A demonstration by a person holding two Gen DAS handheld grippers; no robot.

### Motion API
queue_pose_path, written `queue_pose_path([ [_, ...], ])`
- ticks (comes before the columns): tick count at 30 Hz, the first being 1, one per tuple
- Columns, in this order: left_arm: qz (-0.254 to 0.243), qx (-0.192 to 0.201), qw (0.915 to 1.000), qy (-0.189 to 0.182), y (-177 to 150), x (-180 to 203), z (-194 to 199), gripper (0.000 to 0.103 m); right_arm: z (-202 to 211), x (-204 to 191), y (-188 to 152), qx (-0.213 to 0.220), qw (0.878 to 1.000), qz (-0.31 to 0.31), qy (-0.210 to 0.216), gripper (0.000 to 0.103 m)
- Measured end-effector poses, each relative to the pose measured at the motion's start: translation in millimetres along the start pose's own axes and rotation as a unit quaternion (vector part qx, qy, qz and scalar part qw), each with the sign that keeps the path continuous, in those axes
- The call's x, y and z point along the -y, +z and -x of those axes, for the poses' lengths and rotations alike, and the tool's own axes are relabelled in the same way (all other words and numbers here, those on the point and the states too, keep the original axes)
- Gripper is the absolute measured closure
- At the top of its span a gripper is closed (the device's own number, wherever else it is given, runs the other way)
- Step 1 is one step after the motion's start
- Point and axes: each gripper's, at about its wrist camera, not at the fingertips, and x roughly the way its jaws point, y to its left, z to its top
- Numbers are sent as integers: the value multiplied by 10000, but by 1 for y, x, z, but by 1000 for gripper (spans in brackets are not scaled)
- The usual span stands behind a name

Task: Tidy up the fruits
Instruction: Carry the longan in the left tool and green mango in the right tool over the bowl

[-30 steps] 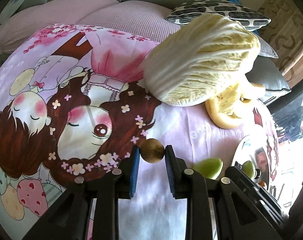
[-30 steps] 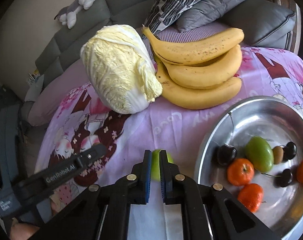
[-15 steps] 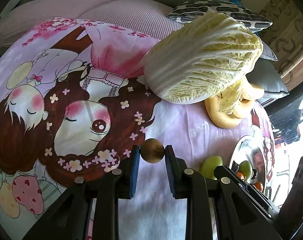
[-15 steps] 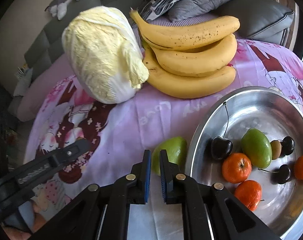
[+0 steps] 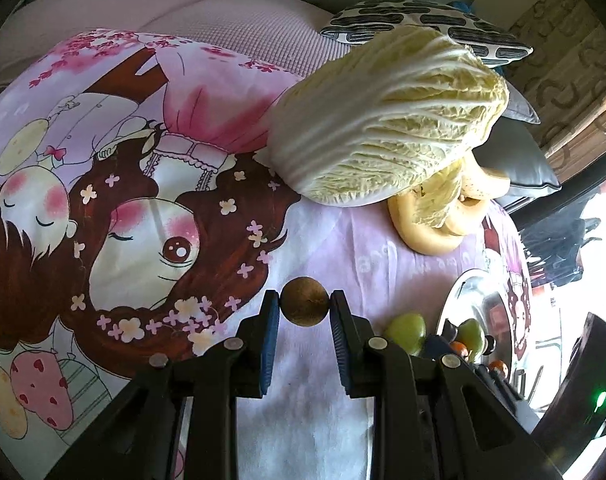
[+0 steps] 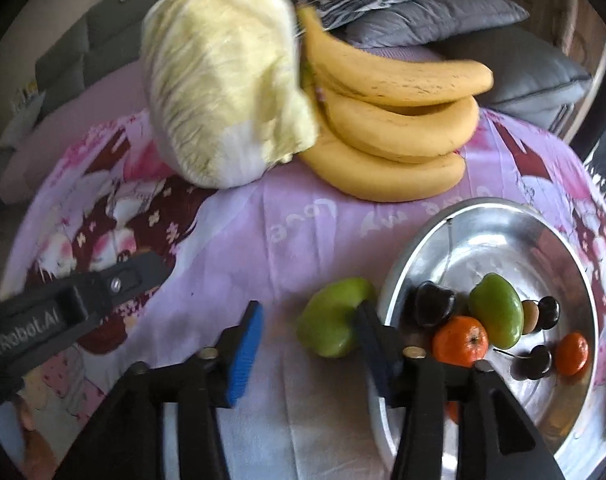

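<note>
My left gripper (image 5: 305,307) is shut on a small round brown fruit (image 5: 305,301) and holds it above the pink cartoon cloth. My right gripper (image 6: 309,320) is open, its jaws wide apart around a green fruit (image 6: 333,326) that lies on the cloth beside the metal plate (image 6: 543,224); the right finger touches or overlaps the fruit. The green fruit also shows in the left wrist view (image 5: 407,330). The plate holds a green fruit (image 6: 497,310), oranges (image 6: 461,340), dark cherries (image 6: 433,304) and a small brown fruit (image 6: 530,314).
A napa cabbage (image 6: 223,80) and a bunch of bananas (image 6: 395,120) lie at the back of the cloth-covered table. Cushions and a grey sofa stand behind. My left gripper's arm (image 6: 71,300) crosses the right wrist view at the left.
My right gripper has opened from shut and moved toward the green fruit, which now sits between its jaws. My left gripper still holds the brown fruit, shifted slightly right.
</note>
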Motion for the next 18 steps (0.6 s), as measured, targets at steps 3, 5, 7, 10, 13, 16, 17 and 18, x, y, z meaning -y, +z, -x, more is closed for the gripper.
queue_pose_path([
  [3,74,50,10000,-31,2,-5,3,77,7,-2,-5,69,9993,-6,359,43],
  [5,120,76,9999,-26,3,-8,5,77,10,5,-6,23,9972,-185,718,43],
  [7,167,96,9998,-24,4,-11,7,77,14,10,-9,25,9976,-265,639,43],
  [10,196,116,9997,-37,4,-14,8,77,15,14,-11,-7,9978,-311,580,43],
  [13,187,122,9997,-57,3,-13,9,77,11,12,-14,-125,9985,-266,452,43],
  [16,174,128,9997,-82,3,-14,11,77,-1,9,-15,-290,9983,-264,435,43],
  [17,177,129,9997,-87,3,-14,11,77,-1,8,-15,-264,9986,-233,390,43],
  [18,182,130,9997,-89,3,-14,11,77,-2,7,-15,-240,9989,-227,338,43],
])
